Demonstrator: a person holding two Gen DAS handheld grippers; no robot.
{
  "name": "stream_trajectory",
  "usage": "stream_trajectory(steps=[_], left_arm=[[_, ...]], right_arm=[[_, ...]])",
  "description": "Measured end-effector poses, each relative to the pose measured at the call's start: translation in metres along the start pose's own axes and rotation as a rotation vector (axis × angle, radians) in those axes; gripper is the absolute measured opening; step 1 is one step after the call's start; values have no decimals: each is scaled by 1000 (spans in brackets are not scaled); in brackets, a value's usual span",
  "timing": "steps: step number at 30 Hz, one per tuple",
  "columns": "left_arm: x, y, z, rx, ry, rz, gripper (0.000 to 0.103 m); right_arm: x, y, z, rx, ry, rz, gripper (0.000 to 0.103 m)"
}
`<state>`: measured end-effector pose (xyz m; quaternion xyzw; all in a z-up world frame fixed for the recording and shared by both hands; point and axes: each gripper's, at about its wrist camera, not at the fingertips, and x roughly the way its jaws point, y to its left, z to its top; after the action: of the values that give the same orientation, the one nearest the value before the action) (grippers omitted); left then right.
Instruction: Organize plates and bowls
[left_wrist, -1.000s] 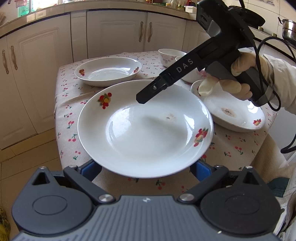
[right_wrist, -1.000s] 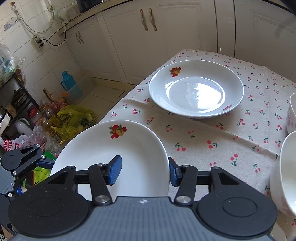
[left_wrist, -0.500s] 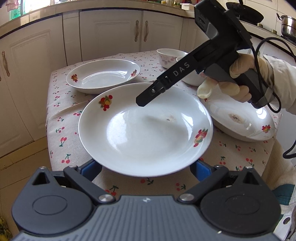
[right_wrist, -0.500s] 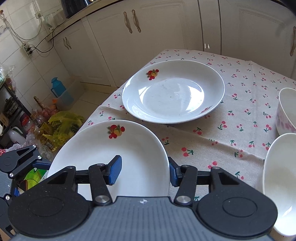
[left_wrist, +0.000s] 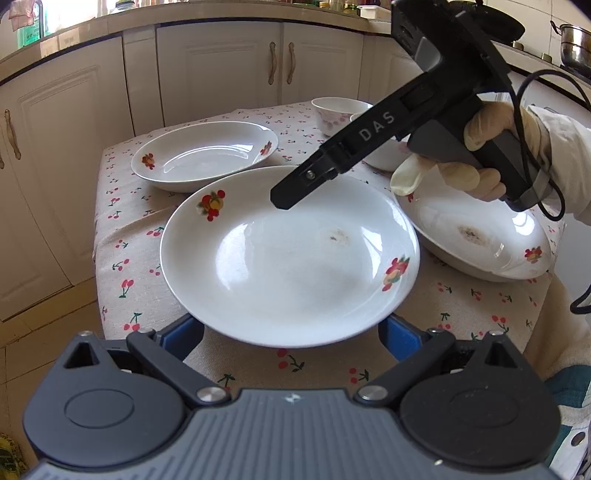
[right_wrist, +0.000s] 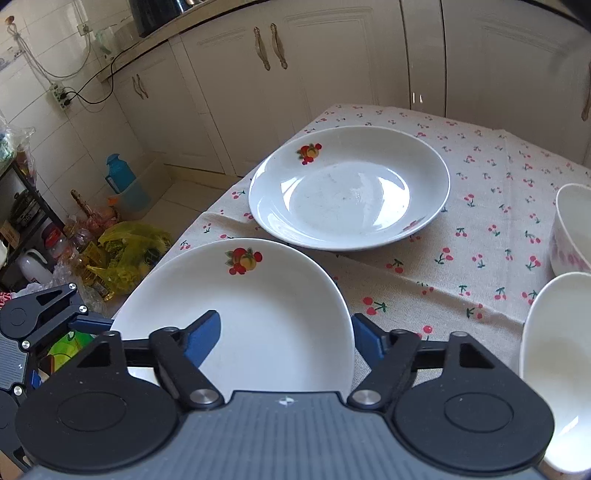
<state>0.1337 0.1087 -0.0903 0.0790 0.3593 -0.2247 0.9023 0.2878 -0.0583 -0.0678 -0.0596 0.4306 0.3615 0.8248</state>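
One legible word, "DAS", along right gripper (left_wrist: 284, 201) arm.

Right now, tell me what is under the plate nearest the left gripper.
Only the cherry-print tablecloth shows around the plate and its rim. Whatever lies directly beneath the plate is covered.

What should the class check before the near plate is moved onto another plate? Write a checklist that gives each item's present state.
1. Left hand-held gripper holds near plate: ok, pads flank its rim.
2. Right hand-held gripper clear of that plate: not ok, jaws opening with its rim between them.
3. Far plate empty for stacking: ok.
4. Near plate clean: not ok, brown smear inside.
5. Bowls out of the way: ok, apart at the right.
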Motion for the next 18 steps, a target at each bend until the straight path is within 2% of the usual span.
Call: stream_trajectory(steps=[1,4,12,18], left_arm=[[-2,-1,-1,-2,-3,4,99],[-12,-3,-1,-14,-14,16,100],[-40,-32,0,-11,-51,58,100],[-57,-58,-3,-42,-84,67,100]], right_arm=[[-5,3,0,-13,-14,-13,97],[-24,10,-3,-40,-46,-31,103],[-79,25,-34,-83,-116,-118,103],[-119,38,-78,-127,-144,-199,103]])
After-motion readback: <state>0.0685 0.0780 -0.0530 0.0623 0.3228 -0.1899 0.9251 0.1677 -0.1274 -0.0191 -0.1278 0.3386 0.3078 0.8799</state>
